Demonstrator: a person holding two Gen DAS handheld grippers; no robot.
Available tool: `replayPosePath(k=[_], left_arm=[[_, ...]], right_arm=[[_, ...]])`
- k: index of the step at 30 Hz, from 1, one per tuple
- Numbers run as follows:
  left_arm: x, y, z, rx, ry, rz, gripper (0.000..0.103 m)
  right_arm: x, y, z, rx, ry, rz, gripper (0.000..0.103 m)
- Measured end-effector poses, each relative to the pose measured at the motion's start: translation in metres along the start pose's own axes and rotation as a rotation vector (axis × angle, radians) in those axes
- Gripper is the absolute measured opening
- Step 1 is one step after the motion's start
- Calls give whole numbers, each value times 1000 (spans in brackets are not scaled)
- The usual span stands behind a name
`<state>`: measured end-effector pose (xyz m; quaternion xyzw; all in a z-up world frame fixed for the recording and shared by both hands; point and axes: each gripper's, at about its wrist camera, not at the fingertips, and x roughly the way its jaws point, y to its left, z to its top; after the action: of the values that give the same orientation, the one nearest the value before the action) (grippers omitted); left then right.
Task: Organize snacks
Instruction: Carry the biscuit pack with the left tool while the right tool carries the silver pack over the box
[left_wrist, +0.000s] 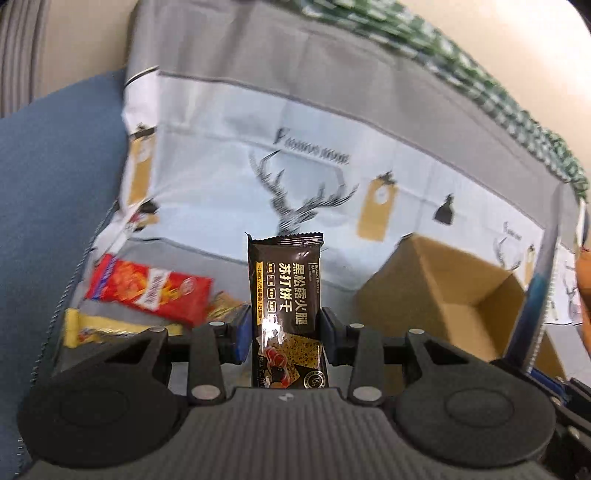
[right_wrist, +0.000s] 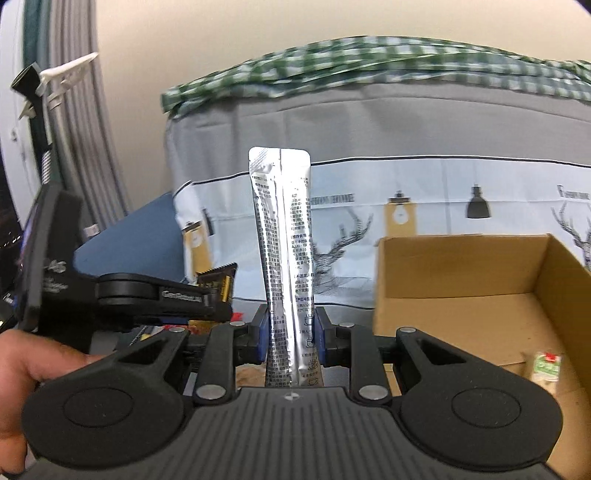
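In the left wrist view my left gripper (left_wrist: 287, 334) is shut on a dark brown cracker packet (left_wrist: 286, 280) with gold lettering, which stands upright between the pads. My right gripper (right_wrist: 290, 332) is shut on a long silver stick sachet (right_wrist: 282, 236), held upright. An open cardboard box (right_wrist: 480, 273) sits to the right of the sachet, with a small green and white packet (right_wrist: 546, 365) on its floor. The same box (left_wrist: 439, 291) lies right of the left gripper. The left gripper (right_wrist: 218, 295) with its brown packet also shows at the left of the right wrist view.
A red snack packet (left_wrist: 147, 291), a yellow packet (left_wrist: 96, 330) and a gold one (left_wrist: 225, 308) lie on the deer-print cloth (left_wrist: 314, 147) left of the left gripper. A green checked cloth (right_wrist: 369, 59) tops the grey backrest. A hand (right_wrist: 29, 373) grips the left tool.
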<state>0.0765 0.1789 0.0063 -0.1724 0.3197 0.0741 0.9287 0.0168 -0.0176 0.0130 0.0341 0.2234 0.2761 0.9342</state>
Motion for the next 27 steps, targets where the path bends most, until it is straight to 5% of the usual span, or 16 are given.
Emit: replayPosePath(k=[14, 27], left_arm=[[-11, -85, -9, 85, -140, -208, 42], [-9, -150, -38, 186, -125, -359, 42]], right_arm=[[-11, -80, 8, 98, -6, -156, 25], [-26, -148, 10, 205, 10, -346, 25]])
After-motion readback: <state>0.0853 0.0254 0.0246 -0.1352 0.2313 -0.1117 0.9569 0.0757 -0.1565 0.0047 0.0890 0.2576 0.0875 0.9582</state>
